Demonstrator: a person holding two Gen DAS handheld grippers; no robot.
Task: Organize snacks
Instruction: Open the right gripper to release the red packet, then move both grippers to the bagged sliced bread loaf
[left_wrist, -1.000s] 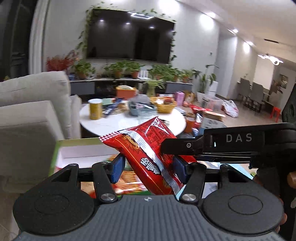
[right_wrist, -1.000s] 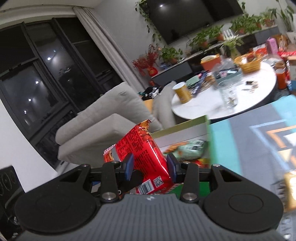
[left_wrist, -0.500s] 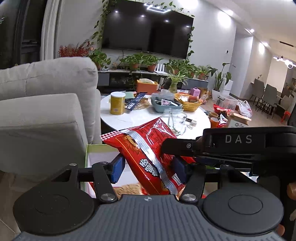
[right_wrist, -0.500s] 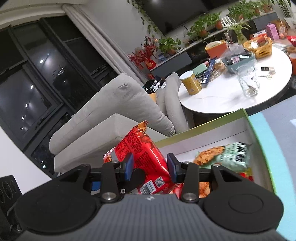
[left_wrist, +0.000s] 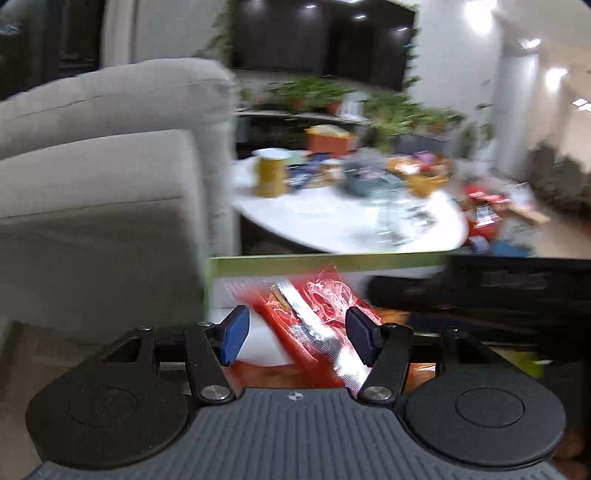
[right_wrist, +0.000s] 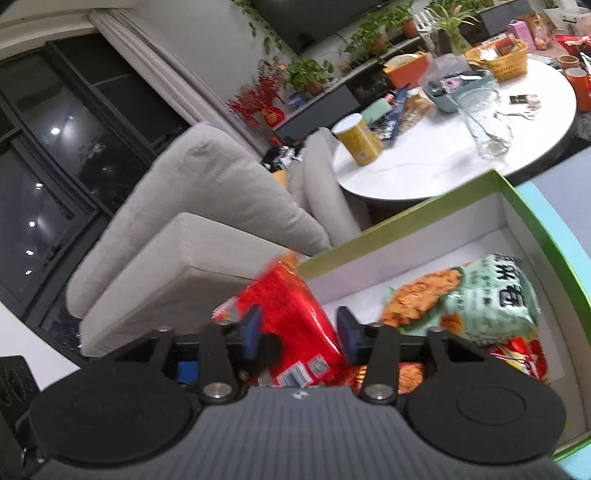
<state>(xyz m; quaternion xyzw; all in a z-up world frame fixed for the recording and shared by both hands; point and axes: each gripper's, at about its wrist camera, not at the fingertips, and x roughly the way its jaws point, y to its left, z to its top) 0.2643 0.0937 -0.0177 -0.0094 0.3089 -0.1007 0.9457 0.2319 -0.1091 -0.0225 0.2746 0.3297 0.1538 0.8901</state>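
Beside the grey sofa (right_wrist: 192, 236), I have the red snack bag (right_wrist: 295, 325) over the green-edged box (right_wrist: 406, 254), the right gripper (right_wrist: 299, 332) just opening off it, the left gripper (left_wrist: 295, 332) apart too, so the unpinched bag may tip over the box's near wall.

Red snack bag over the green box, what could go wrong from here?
1. The right tongs have just been opening with the red snack bag between them. The bag sits at the corner of the green box, with its top leaning toward the sofa, so it may tip outside.
2. It could fall onto the green chip bag already in the box and crush it.
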